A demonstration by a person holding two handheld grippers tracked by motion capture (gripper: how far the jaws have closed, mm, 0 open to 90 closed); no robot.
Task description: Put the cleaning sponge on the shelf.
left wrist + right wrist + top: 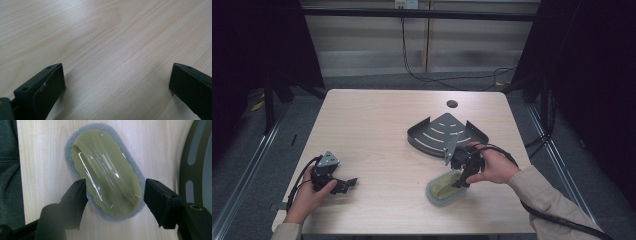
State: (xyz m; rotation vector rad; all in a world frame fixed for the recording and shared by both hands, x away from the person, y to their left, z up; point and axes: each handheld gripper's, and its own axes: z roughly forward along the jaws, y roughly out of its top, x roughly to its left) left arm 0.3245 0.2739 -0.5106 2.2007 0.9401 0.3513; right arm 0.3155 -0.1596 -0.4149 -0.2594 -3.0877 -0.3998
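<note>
Currently the step in hand appears to be the pick-up of the scrubbing pad, and the grasp is not yet made.

1. Table point(377, 125): pale wood-grain laminate, flat and matt, with a round cable hole point(452, 104) near its far edge.

2. Metal tray point(447, 134): dark, fan-shaped, with a raised rim and curved slots in its floor. It lies right of centre, just beyond the pad.

3. Scrubbing pad point(107, 182): an oval of grey fibrous felt carrying a glossy olive plastic grip with a wavy outline. It lies flat on the table near the front edge, just before the tray.

4. Right gripper point(115, 200): it points down over the pad with 1 jaw at each long side of the grip. The jaws stand at middling width; on the left side the jaw overlaps the felt border, on the right a thin gap shows, so no firm pinch is evident.

5. Left gripper point(343, 184): it rests low on the table at the left, jaws wide apart over bare wood, holding nothing.

Judgement: the next move calls for closing squarely on the hard plastic grip, not the soft felt, which would likely yield and slip; a lift should wait until both pads bear.
</note>
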